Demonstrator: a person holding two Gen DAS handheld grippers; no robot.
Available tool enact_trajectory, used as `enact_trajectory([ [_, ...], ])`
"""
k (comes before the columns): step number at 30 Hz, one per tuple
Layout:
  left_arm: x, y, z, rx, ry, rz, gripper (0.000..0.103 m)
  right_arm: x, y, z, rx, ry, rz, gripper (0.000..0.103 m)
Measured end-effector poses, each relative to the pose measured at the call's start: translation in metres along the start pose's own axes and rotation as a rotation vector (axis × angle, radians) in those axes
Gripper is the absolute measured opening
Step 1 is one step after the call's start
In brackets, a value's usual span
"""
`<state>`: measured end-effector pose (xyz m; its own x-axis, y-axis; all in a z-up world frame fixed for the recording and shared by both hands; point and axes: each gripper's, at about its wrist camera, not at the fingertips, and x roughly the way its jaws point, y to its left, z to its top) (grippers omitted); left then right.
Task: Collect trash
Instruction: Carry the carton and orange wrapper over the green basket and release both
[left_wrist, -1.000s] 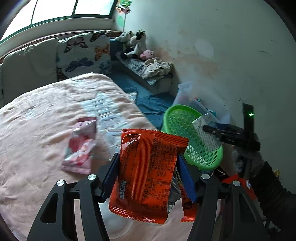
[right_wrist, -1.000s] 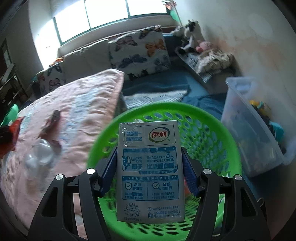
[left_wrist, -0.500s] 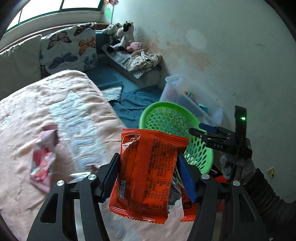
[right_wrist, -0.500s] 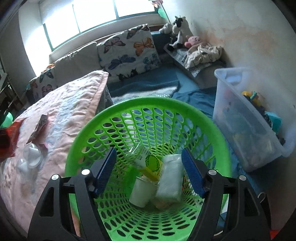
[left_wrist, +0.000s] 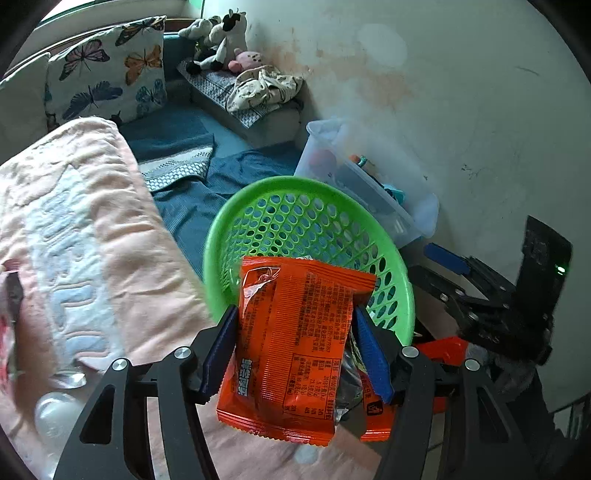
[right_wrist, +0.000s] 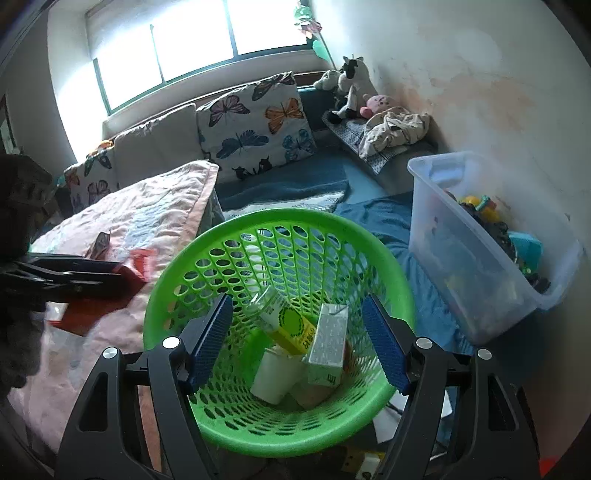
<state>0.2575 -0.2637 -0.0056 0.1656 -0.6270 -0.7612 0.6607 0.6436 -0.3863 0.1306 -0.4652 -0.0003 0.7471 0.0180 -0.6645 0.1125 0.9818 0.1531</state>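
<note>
Left gripper clenched on 1 orange wrapper, held above the quilt at the near rim of the basket, not yet over the opening; a second orange packet seems pinched behind it, so maybe 2. Risk: letting go here likely drops it on the quilt or floor; light foil may catch the rim, and the hidden packet could slip free early. Right gripper released, nothing between its pads, hovering over the basket; the 2 grippers are close and could bump. Basket count: 1 bottle, 1 carton, 1 cup, more unclear beneath. Quilt: 1 pink wrapper, 1 clear cup. Farther: 1 bin, 2 butterfly pillows.
</note>
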Motion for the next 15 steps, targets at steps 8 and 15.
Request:
enact_trajectory([
  [8, 0.022, -0.007, -0.001, -0.014, 0.023, 0.0, 0.073, -0.007, -0.005, -0.005, 0.021, -0.011, 0.007, 0.073],
  [15, 0.02, -0.011, -0.005, -0.012, 0.007, -0.012, 0.081, -0.01, -0.004, -0.009, 0.032, -0.013, 0.019, 0.073],
])
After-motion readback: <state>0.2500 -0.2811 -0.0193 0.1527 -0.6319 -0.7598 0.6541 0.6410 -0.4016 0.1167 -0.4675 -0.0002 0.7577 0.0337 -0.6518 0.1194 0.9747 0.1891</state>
